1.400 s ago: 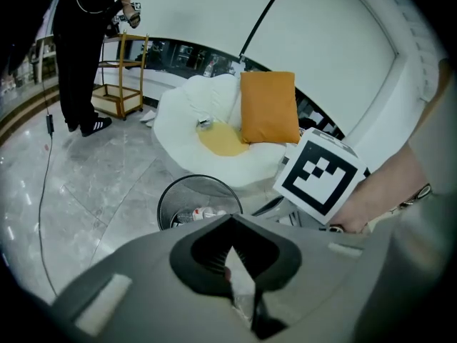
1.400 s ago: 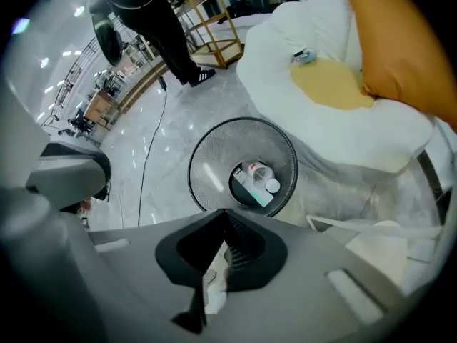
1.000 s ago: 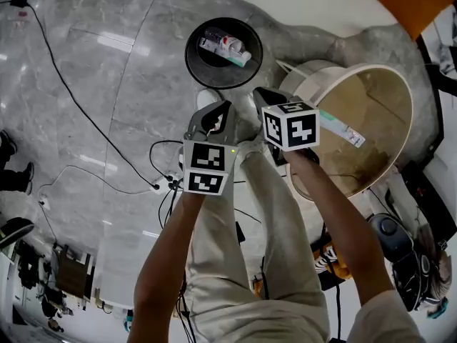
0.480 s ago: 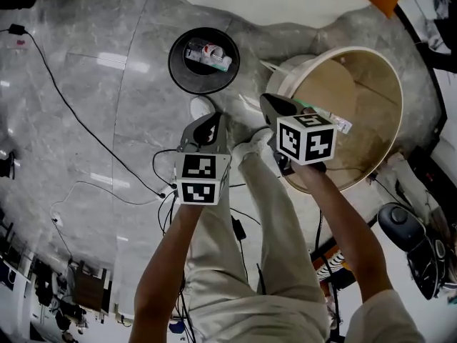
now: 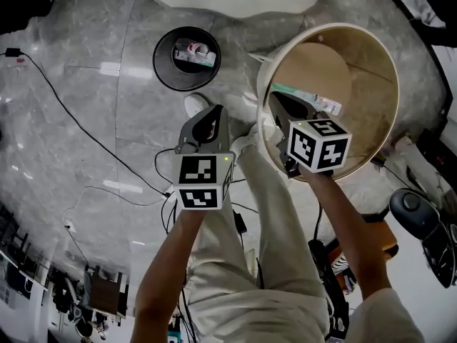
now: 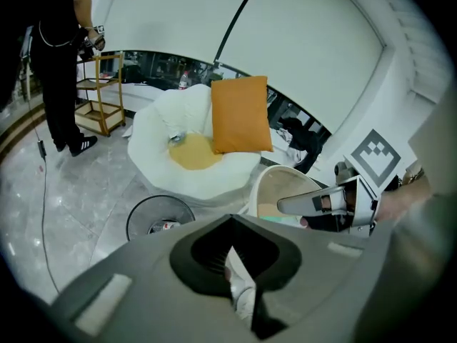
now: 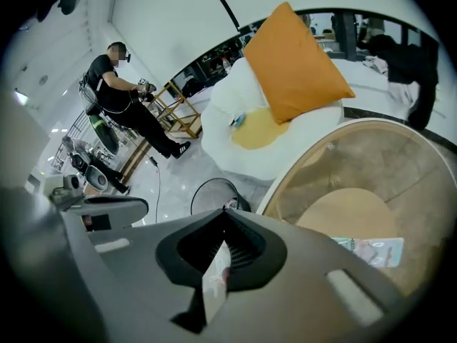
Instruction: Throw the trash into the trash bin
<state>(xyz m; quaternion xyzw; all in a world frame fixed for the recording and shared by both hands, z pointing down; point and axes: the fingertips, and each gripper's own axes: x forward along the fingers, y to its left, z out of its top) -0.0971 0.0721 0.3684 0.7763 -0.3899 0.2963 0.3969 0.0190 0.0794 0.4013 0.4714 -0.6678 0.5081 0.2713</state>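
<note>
Inside the round beige tub [image 5: 371, 56], on its padded base close to the wall, lies the trash: a long flat packet [image 5: 318, 100], white with green print, one end hidden behind the right gripper [image 5: 280, 107] in the head view. It looks light and thin, probably a card or foil sleeve that would bend or skid if pinched at a corner. The surest hold seems to be across its narrow width near the middle, or on whichever long edge stands clear of the padding. The right gripper hangs above the tub, tilted down, its jaws pressed together with nothing between them and the packet lying apart from them, lower right in its own view. The left gripper [image 5: 208, 120] is beside it over the person's leg, likewise closed and empty. The black mesh trash bin [image 5: 166, 70] stands on the grey marble floor [image 5: 78, 120] left of the tub, with some packaging already inside
</note>
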